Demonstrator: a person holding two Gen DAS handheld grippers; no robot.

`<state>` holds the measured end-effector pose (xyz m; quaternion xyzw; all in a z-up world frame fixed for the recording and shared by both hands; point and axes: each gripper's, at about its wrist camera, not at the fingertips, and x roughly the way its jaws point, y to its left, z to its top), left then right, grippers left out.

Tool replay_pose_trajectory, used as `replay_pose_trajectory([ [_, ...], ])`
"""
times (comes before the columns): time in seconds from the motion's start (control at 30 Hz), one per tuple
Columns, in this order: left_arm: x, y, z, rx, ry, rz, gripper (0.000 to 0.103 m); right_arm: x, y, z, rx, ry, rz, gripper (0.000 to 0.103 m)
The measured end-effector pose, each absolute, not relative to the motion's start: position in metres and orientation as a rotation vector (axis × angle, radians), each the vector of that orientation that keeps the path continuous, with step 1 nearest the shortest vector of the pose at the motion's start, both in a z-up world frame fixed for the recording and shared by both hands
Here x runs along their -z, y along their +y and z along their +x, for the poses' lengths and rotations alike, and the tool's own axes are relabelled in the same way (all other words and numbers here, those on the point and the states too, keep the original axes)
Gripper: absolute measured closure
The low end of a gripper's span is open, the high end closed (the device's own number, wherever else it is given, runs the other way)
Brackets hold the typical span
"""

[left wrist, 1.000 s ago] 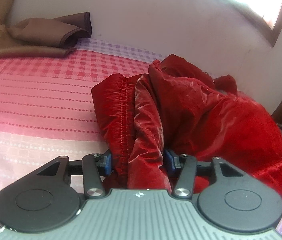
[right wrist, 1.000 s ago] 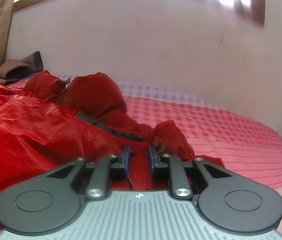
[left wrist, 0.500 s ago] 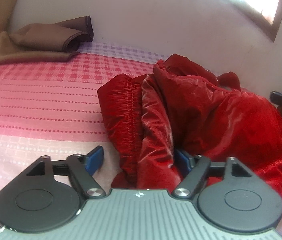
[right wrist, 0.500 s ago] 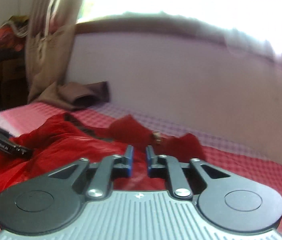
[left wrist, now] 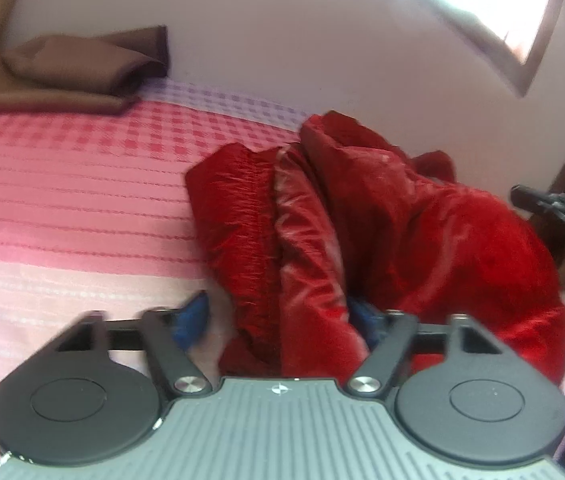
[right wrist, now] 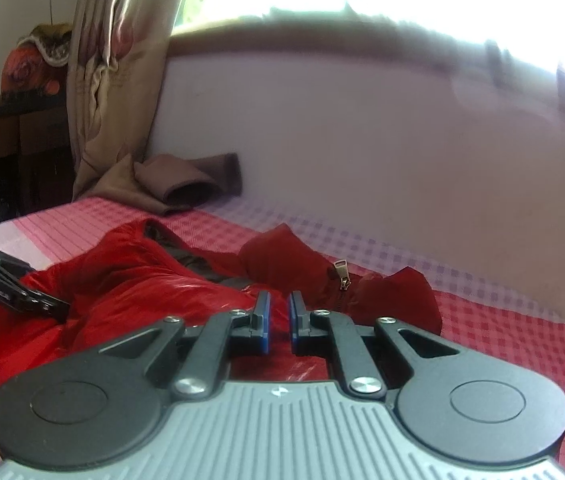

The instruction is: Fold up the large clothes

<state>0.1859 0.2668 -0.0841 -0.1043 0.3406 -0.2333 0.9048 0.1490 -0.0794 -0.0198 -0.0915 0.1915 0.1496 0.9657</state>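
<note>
left gripper point(left wrist: 278, 320): jaws closing back onto red jacket point(left wrist: 362, 220) fold after a brief re-open, fabric between them | right gripper point(right wrist: 278, 320): pressed together, lifted clear; jacket below/ahead on bed point(left wrist: 62, 200) | regrasp underway; fold not started

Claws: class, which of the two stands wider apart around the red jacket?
The left claw: its jaws are closing around a fold of the red jacket. The right claw is nearly shut on the jacket.

We saw a brown blanket point(left wrist: 70, 76) bunched on the pink checked bedspread point(left wrist: 62, 200) against the white wall point(right wrist: 362, 152), a patterned curtain point(right wrist: 118, 64) hanging beside it.
</note>
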Motion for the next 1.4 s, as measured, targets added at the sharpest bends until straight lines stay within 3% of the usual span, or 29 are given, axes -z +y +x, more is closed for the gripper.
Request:
replay_pose_trajectory([
  [0.07,0.085,0.268,0.187,0.488,0.715,-0.255,0.051,0.028,-0.082,0.151,-0.279,0.414,-0.205,0.093],
  [0.3,0.073,0.268,0.180,0.464,0.720,-0.391,0.076,0.073,-0.083,0.185,-0.211,0.544,-0.187,0.096],
  [0.4,0.055,0.265,0.172,0.459,0.703,-0.445,0.079,0.081,-0.082,0.187,-0.216,0.557,-0.180,0.096],
  [0.83,-0.039,0.133,0.126,0.629,0.524,-0.415,0.079,0.089,-0.132,0.199,-0.279,0.615,0.196,0.096],
  [1.07,-0.038,0.055,0.109,0.688,0.429,-0.319,0.077,0.094,-0.160,0.201,-0.338,0.638,0.410,0.096],
  [1.4,-0.033,0.035,0.107,0.682,0.421,-0.287,0.077,0.071,-0.210,0.171,-0.429,0.686,0.589,0.096],
])
